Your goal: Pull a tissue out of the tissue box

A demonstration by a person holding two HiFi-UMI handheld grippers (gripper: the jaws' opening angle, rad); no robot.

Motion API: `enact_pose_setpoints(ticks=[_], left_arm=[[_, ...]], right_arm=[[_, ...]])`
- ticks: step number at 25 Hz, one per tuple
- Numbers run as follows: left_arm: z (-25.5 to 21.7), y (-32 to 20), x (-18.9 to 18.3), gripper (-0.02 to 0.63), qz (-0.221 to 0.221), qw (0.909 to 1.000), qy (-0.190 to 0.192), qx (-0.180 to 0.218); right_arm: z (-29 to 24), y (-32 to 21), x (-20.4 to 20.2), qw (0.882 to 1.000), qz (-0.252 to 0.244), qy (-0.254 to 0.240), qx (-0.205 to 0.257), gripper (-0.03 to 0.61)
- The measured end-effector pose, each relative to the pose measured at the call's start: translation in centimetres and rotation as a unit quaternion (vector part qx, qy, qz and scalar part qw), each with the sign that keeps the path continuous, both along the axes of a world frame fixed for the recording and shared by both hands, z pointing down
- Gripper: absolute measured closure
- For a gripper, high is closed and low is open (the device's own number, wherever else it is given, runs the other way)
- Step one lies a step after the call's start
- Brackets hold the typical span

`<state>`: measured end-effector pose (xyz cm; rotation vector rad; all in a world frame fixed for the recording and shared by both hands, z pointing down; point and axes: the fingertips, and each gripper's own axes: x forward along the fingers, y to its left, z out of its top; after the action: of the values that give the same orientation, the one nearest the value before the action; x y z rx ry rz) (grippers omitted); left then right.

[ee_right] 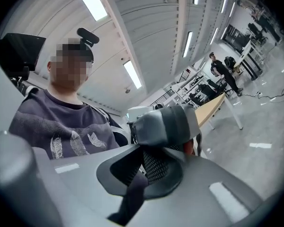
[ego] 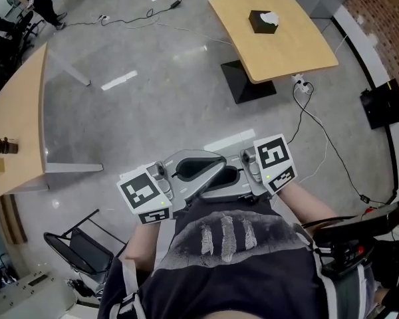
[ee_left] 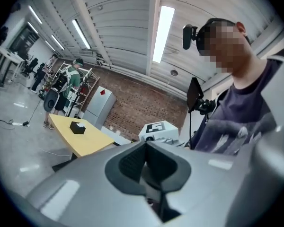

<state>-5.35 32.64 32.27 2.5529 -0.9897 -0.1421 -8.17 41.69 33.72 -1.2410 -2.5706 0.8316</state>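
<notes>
Tissue box (ego: 261,22) first: in the head view it is black, with a white tissue (ego: 270,17) standing out of its top. It sits on the wooden table (ego: 299,52) far ahead of you, well apart from both grippers. You hold the left gripper (ego: 213,163) and the right gripper (ego: 216,186) close before your chest. They point toward each other, so their front ends overlap (the marker cubes are on the outer sides).

In the left gripper view, the fingers (ee_left: 132,162) are pressed together and nothing is between them. Just beyond them you see the marker cube (ee_left: 156,129) of the right gripper and your dark shirt. The tissue box (ee_left: 77,127) is small and far away at the left, on its table.

In the right gripper view, the fingers (ee_right: 156,167) are also pressed together and carry nothing. The grey front end of the left gripper (ee_right: 169,122) stands just before them and covers their tips. Another wooden table (ee_right: 217,109) is in the background at the right.
</notes>
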Motion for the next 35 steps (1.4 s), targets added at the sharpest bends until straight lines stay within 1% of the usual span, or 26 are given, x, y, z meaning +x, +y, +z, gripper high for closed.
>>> enact_pose_setpoints(ticks=[4,9,12,14,16,18,22,26,29,31,35], left_arm=[[-0.1,-3.9,0.6,0.612,-0.027,0.9996,-0.005,-0.009],[0.3,-9.3,2.4,0.612,-0.029,0.9987,-0.025,-0.034],[0.0,-11.9,3.5,0.612,-0.032,0.9977,-0.053,-0.028],[0.2,-13.5,4.2,0.612,-0.034,0.9961,-0.077,-0.025],[0.6,-14.8,4.7,0.612,-0.035,0.9948,-0.093,-0.025],[0.5,-15.9,5.2,0.612,-0.044,0.9942,-0.095,-0.025],[0.1,-17.7,5.8,0.612,-0.083,0.9928,-0.082,-0.027],[-0.2,-19.8,6.2,0.612,-0.119,0.9877,-0.094,-0.038],[0.8,-22.1,6.9,0.612,-0.141,0.9834,-0.101,-0.052],[1.3,-23.3,7.2,0.612,-0.154,0.9807,-0.104,-0.061],[1.1,-24.3,7.4,0.612,-0.168,0.9782,-0.105,-0.062]], right_arm=[[-0.3,-3.9,1.0,1.0,0.019,-0.021,-0.003,0.58],[-0.5,-9.5,2.8,0.996,0.076,-0.051,-0.02,0.58],[-0.8,-12.1,3.9,0.992,0.099,-0.069,-0.024,0.58],[-0.6,-13.8,4.5,0.991,0.114,-0.07,-0.024,0.58],[-0.3,-15.2,5.1,0.989,0.127,-0.068,-0.023,0.58],[-0.2,-16.3,5.7,0.989,0.131,-0.068,-0.022,0.579],[-0.7,-18.3,7.4,0.987,0.144,-0.071,-0.026,0.58],[-1.0,-21.4,9.1,0.983,0.156,-0.077,-0.059,0.58],[0.2,-24.9,10.7,0.979,0.161,-0.068,-0.107,0.58],[1.1,-26.4,11.5,0.977,0.156,-0.058,-0.133,0.58],[1.8,-27.5,12.0,0.978,0.142,-0.039,-0.149,0.58]])
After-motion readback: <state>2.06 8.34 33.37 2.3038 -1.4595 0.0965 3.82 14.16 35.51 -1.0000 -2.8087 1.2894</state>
